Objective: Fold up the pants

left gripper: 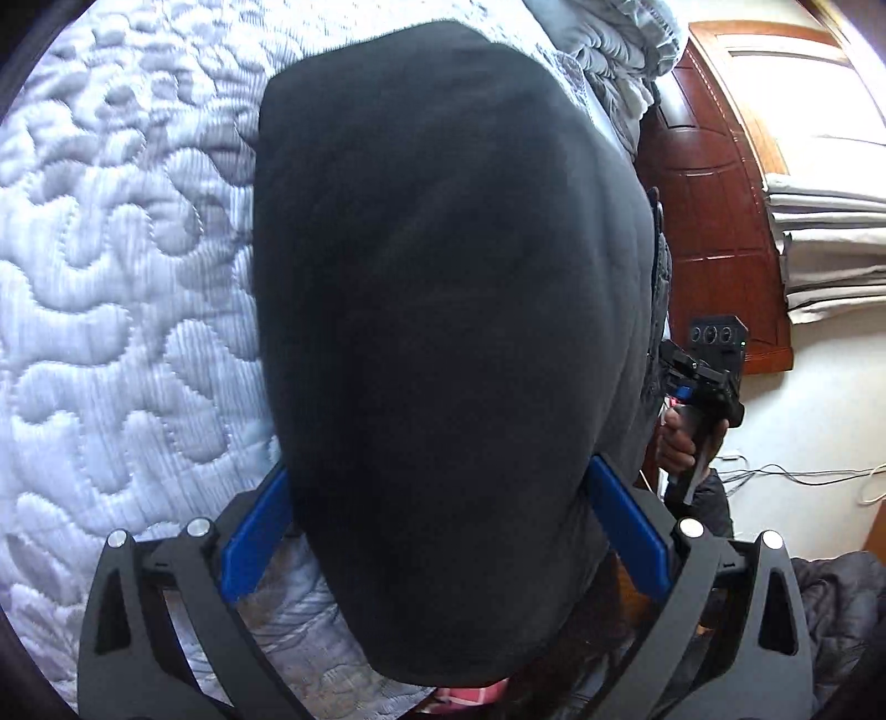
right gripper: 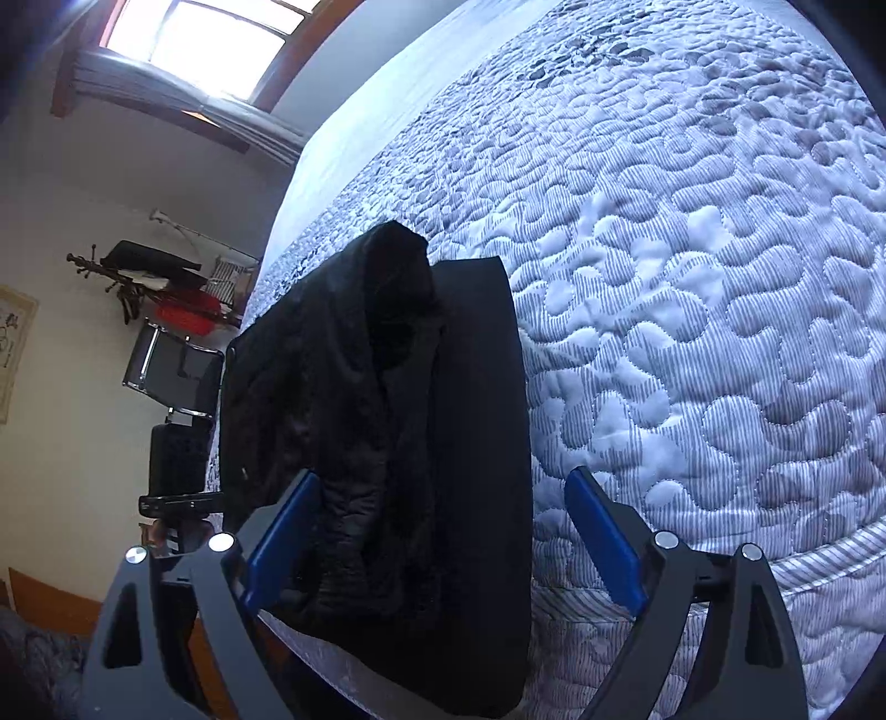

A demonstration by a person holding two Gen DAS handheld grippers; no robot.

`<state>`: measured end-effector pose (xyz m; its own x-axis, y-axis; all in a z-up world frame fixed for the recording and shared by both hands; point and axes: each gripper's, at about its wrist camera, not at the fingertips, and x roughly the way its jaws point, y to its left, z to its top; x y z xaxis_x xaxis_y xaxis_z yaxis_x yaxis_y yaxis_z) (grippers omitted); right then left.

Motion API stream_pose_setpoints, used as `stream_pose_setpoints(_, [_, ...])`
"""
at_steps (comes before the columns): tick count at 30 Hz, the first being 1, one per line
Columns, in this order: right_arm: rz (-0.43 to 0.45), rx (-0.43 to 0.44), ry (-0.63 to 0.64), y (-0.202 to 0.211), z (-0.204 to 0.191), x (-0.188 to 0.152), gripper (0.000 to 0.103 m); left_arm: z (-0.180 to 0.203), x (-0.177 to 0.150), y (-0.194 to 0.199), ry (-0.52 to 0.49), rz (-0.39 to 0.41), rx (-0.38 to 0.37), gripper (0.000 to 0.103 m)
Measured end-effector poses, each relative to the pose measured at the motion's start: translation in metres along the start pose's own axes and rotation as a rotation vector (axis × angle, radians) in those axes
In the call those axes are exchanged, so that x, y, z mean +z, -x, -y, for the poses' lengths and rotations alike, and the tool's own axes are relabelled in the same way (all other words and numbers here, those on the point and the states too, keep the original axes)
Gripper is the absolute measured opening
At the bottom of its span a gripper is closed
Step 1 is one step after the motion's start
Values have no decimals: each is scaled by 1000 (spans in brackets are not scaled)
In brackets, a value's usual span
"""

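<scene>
Left wrist: pants (left gripper: pixel 443 332) folded on quilt (left gripper: pixel 122 277) (black) | left fingers (left gripper: pixel 260 526) spread | right fingers (right gripper: pixel 603 531) spread

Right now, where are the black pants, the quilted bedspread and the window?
black pants (right gripper: pixel 387 421), right wrist view, middle of the folded cloth.
quilted bedspread (right gripper: pixel 692 304), right wrist view, bare stitched surface.
window (right gripper: pixel 205 44), right wrist view, bright pane.

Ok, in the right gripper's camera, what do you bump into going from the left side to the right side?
Framed wall picture → coat rack with clothes → black chair → folded black pants → quilted bedspread.
</scene>
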<state>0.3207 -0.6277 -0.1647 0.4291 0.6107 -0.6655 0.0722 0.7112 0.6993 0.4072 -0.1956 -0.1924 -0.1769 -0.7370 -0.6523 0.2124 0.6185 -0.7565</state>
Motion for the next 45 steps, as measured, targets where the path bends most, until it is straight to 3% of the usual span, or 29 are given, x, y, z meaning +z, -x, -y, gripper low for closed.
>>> stream_pose_setpoints(10, [-49,62,-12,-1,12,-1,94,13,6,-9,19,-42,-43,100])
stream_pose_setpoints(19, [-136,189,-71,-16,34,-1,98,-1,10,-5,121,-70,-191,100])
stream_pose_setpoints(28, [-220,251,-18,-34,26,2,100,7,21,-28,137,-182,-224,100])
stream_pose_setpoints(35, [-238,251,9,-38,18,-3,100,26,16,-47,74,-187,-206,100])
stream_pose_setpoints(40, [-206,250,3,-27,23,-8,79,40,11,-50,63,-135,-135,100])
stream_pose_setpoints(45, [-172,268,11,-11,27,-8,57,47,11,-47,52,-90,-83,85])
